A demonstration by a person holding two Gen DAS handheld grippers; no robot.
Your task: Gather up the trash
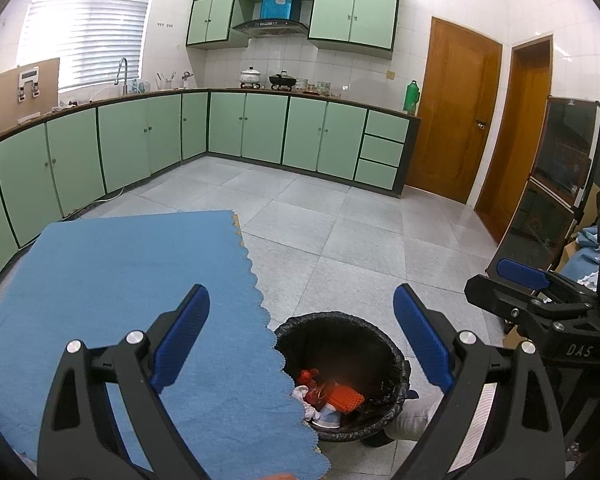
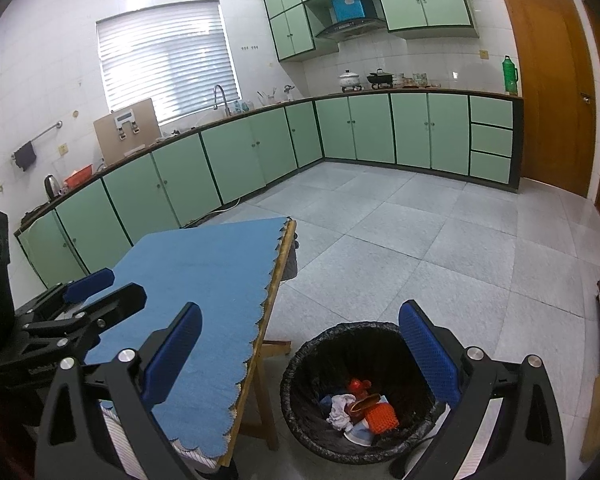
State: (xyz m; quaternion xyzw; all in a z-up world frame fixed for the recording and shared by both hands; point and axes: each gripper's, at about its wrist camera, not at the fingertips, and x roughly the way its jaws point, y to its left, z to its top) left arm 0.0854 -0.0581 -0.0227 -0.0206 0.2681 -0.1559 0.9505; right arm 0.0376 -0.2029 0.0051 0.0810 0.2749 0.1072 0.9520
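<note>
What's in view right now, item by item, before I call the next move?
Trash bin: one, black-lined, on the floor beside the table.
Trash: several pieces, red, orange, white, blue, inside the bin.
Table cloth: one, blue, scalloped edge, covering the table.
Cabinets: green, along the walls.
Pots: two, white and black, on the stove.
Bottle: one, green, counter end.
Doors: two, brown.
Left gripper: open, empty.
Right gripper: open, empty.

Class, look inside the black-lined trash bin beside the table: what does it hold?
The trash bin holds a red piece, an orange mesh item, crumpled white paper and something blue-and-white. Anything beneath that pile is hidden.
</note>
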